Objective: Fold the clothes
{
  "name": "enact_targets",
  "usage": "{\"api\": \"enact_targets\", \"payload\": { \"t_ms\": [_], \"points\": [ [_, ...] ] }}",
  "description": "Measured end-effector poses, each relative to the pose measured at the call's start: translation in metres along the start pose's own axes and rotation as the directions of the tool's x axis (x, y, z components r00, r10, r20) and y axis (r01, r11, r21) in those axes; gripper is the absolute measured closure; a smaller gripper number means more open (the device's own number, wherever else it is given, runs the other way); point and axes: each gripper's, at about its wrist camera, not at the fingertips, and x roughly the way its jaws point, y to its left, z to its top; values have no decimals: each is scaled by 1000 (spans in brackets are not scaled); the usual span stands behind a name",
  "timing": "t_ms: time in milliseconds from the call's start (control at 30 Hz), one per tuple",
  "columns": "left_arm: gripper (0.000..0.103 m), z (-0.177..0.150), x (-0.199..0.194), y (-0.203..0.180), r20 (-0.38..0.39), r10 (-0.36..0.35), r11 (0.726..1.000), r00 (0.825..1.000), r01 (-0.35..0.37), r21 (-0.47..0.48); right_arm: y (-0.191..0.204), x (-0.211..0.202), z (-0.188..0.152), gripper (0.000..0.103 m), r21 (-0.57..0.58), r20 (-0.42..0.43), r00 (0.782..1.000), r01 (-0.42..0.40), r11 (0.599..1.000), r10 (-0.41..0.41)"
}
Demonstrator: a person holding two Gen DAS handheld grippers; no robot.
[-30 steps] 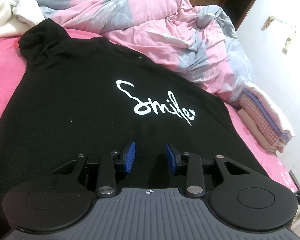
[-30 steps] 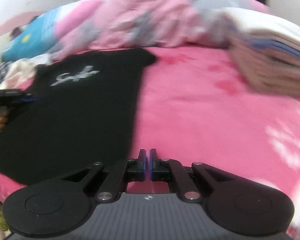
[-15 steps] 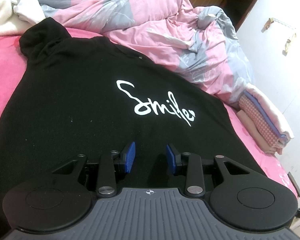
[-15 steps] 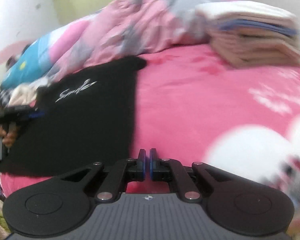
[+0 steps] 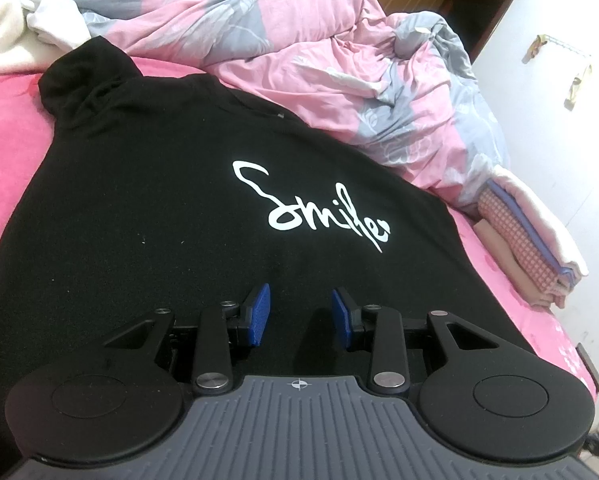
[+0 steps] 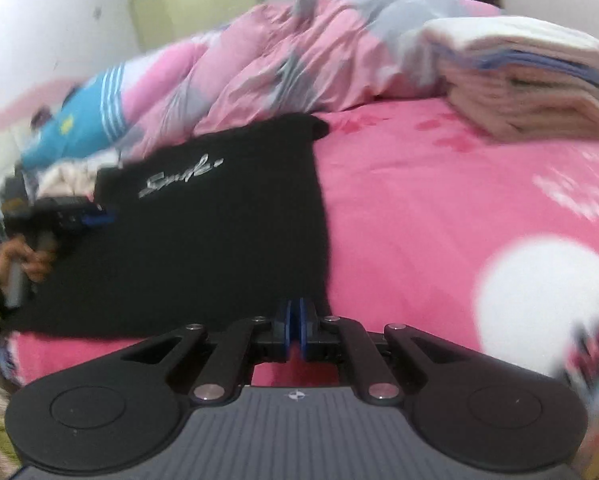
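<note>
The black T-shirt [image 5: 171, 208] lies spread flat on the pink bed sheet [image 6: 439, 216], print side up, with the white word "Smile" [image 5: 311, 212] showing. In the left wrist view one sleeve [image 5: 79, 68] points away toward the crumpled pink and grey duvet [image 5: 339, 64]. The long axis of the shirt seems to run across the left wrist view, with the neck toward the duvet, though the collar is hard to make out on the black cloth. A stack of folded clothes [image 5: 539, 240] rests near the far corner of the bed.

The left gripper [image 5: 299, 312] hovers just over the shirt with its blue pads clearly apart, and it holds nothing. The right gripper [image 6: 295, 328] has its pads pressed together near the lower corner of the shirt; I cannot tell if a thin edge of cloth is between them, because the view is blurred.

The shirt shows no fold, so it fits a garment laid out for folding. To fold it well, I think each gripper should take one layer edge only, at matching points on the same side, and lift low so the cloth does not drag and wrinkle. The fold line should stay parallel to the long axis, so that the print stays centred.
</note>
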Motion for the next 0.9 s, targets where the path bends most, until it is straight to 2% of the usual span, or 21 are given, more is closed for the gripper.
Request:
{"api": "enact_targets", "payload": {
  "t_ms": [167, 267, 333, 400, 533, 600, 667, 733, 800, 900],
  "points": [
    [69, 3, 0, 1, -13, -2, 1000, 1000, 2, -17, 8, -21, -3, 98, -18, -2, 1000, 27, 999, -27],
    [68, 10, -10, -11, -33, 40, 999, 999, -40, 21, 23, -14, 16, 98, -46, 68, 996, -48, 998, 51],
    [65, 7, -29, -30, -22, 64, 993, 998, -62, 98, 36, 2, 27, 96, -69, 95, 989, -105, 992, 111],
    [56, 3, -49, -49, -16, 80, 981, 997, -76, 176, 48, 19, 38, 92, -93, 120, 978, -161, 982, 172],
    [50, -33, -84, -89, -82, 33, 946, 996, -4, 324, 68, 60, 33, 89, -111, 63, 978, -192, 975, 199],
    [50, -58, -92, -97, -150, 59, 937, 987, -3, 349, 73, 72, 20, 89, -135, 16, 984, -173, 976, 177],
    [50, -83, -100, -101, -199, 99, 931, 975, -20, 364, 75, 60, 2, 87, -165, 35, 988, -145, 976, 152],
    [49, -104, -119, -102, -161, 130, 925, 978, -61, 376, 73, 42, -10, 80, -161, 34, 990, -133, 978, 140],
    [49, -120, -140, -105, -130, 169, 914, 977, -106, 391, 71, 25, -18, 80, -142, -2, 993, -120, 983, 121],
    [49, -133, -160, -103, -105, 199, 920, 974, -149, 362, 74, 10, -13, 79, -152, -24, 994, -111, 982, 108]
  ]
}}
